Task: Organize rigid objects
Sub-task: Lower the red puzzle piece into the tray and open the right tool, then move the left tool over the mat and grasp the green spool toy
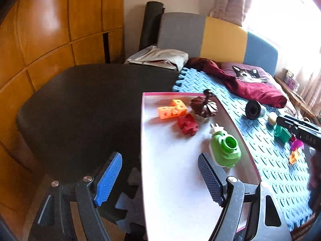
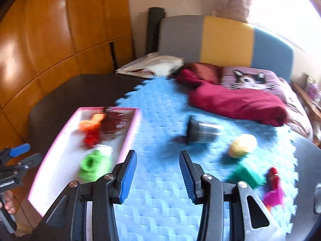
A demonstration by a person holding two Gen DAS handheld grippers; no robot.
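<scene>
A white tray with a pink rim (image 1: 170, 160) holds orange blocks (image 1: 172, 109), a dark red flower-shaped piece (image 1: 203, 106), a red piece (image 1: 187, 124) and a green toy (image 1: 225, 148). My left gripper (image 1: 160, 178) hangs open over the tray's near left edge, with nothing between its blue pads. On the blue foam mat (image 2: 160, 110) lie a dark cup (image 2: 202, 131), a yellow ball (image 2: 242, 145), a green block (image 2: 246, 174) and red and magenta pieces (image 2: 273, 186). My right gripper (image 2: 158, 177) is open and empty above the mat, right of the tray (image 2: 60, 150). This view is motion-blurred.
A crumpled dark red cloth (image 2: 236, 100) and a cat-print pillow (image 2: 250, 79) lie at the mat's far end. A dark seat or table (image 1: 80, 104) sits left of the tray. Wooden cabinets (image 1: 50, 30) stand at the left. The right tool's black body (image 1: 301, 130) shows over the mat.
</scene>
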